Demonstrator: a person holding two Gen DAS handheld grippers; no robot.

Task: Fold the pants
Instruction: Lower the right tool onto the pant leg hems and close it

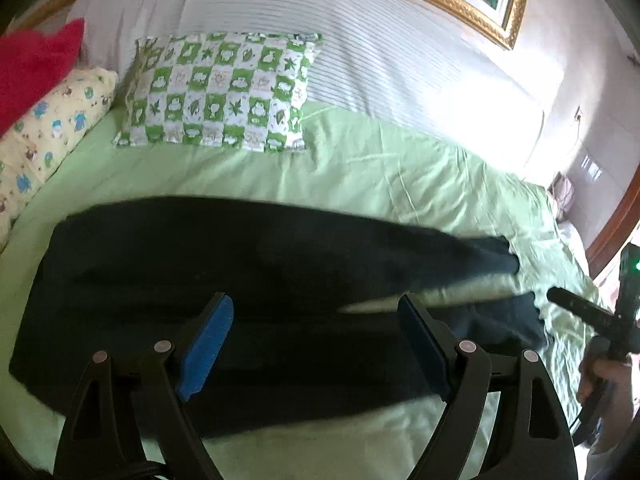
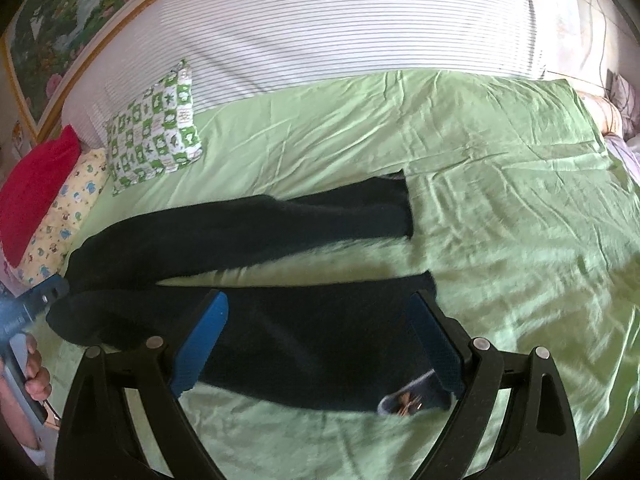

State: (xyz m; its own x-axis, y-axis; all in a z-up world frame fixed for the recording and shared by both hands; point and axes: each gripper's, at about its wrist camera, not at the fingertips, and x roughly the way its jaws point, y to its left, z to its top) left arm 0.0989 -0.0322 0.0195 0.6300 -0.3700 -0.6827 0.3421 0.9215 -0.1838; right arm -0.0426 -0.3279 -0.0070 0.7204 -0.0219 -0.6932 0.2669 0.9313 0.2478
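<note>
Left wrist view shows the dark pants [image 1: 248, 264] spread flat on the green sheet [image 1: 360, 168] of the bed, running crosswise just ahead of and beneath the left gripper [image 1: 316, 344], whose blue-padded jaws stand wide apart with nothing between them but the cloth lying below. The two legs run off past the right jaw, parted by a narrow strip of sheet, and their cuffs lie close to the right gripper [image 1: 580, 312], seen at the frame's right edge with a hand [image 1: 604, 384] on its handle. In the right wrist view the pants [image 2: 248, 236] lie in the same way: the near leg passes under the right gripper [image 2: 320, 344], whose jaws are also wide and hold nothing, while the far leg lies ahead of the jaws. A small pale label or tag [image 2: 404, 398] shows at the near hem by the right jaw. Off past the left jaw, the left gripper [image 2: 36, 308] hovers by the waist end, a hand [image 2: 36, 376] gripping it. Further ahead and to the left lie a green-and-white checked pillow [image 2: 156, 128], a yellow patterned bolster [image 2: 68, 216] and a red cushion [image 2: 36, 188], with a striped white headboard pad [image 2: 340, 28] and a gilt-framed picture [image 2: 60, 20] beyond.
</note>
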